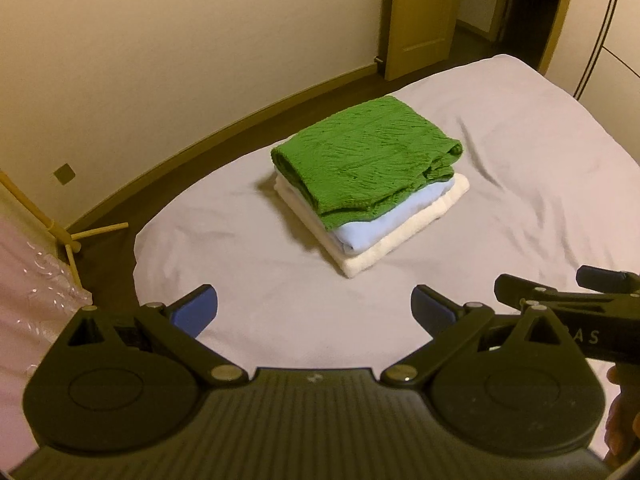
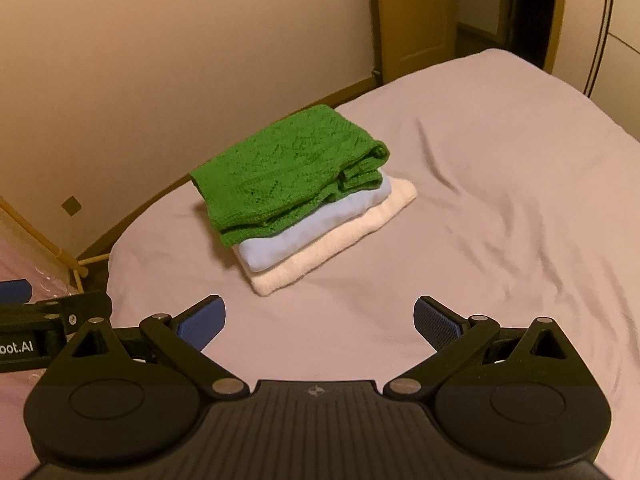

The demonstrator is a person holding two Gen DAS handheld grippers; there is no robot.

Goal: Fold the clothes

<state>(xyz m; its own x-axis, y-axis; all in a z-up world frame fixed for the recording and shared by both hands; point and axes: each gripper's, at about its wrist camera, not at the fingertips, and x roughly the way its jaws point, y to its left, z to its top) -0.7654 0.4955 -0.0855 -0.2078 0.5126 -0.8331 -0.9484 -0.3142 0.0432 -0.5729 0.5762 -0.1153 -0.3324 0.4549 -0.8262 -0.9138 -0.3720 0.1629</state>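
A stack of three folded clothes lies on the bed: a green knit (image 1: 360, 156) (image 2: 288, 176) on top, a light blue garment (image 1: 384, 220) (image 2: 316, 224) under it and a white towel-like piece (image 1: 400, 236) (image 2: 332, 252) at the bottom. My left gripper (image 1: 314, 312) hovers open in front of the stack, well short of it, nothing between its blue pads. My right gripper (image 2: 318, 322) stands wide open too, empty, to the right of the left one and apart from the stack.
The bed's pale sheet (image 1: 520, 184) (image 2: 500, 200) is wrinkled to the right of the stack. Dark floor and a cream wall (image 1: 160, 60) border the bed's left edge. A wooden rack (image 1: 60, 232) with pink cloth stands at far left; a wooden door (image 1: 420, 12) is behind.
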